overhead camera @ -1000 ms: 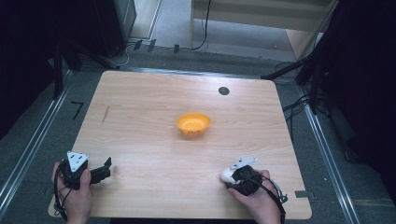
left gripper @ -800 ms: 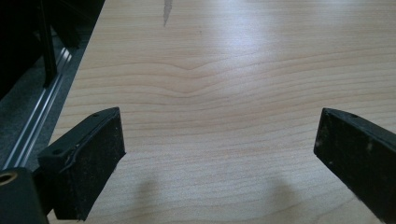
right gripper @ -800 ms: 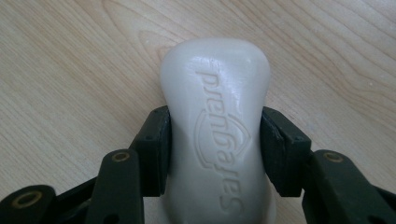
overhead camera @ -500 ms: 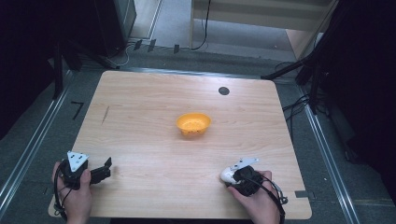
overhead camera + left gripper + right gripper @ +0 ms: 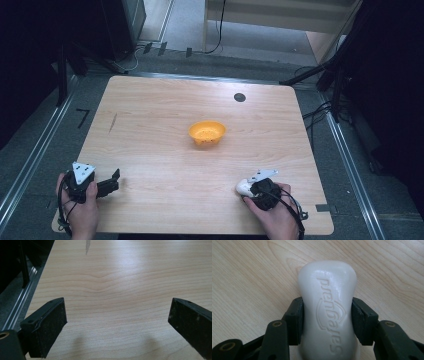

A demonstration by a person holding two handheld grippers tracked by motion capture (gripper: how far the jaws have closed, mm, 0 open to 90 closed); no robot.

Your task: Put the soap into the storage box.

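Note:
A white bar of soap (image 5: 328, 312) with raised lettering lies on the wooden table, and my right gripper (image 5: 327, 320) is shut on it, one black pad pressed against each long side. From above, the same bar of soap (image 5: 244, 187) pokes out leftward from the right gripper (image 5: 252, 188) near the table's front right. An orange bowl (image 5: 207, 132) sits mid-table, well beyond both hands. At the front left edge my left gripper (image 5: 114, 180) rests open; in its own view the left gripper (image 5: 117, 317) has bare wood between its wide-set jaws.
A small black round disc (image 5: 239, 97) is set into the tabletop (image 5: 150, 115) at the back right. Metal rails (image 5: 30, 160) run along the floor on both sides. A dark streak (image 5: 113, 122) marks the wood at the left.

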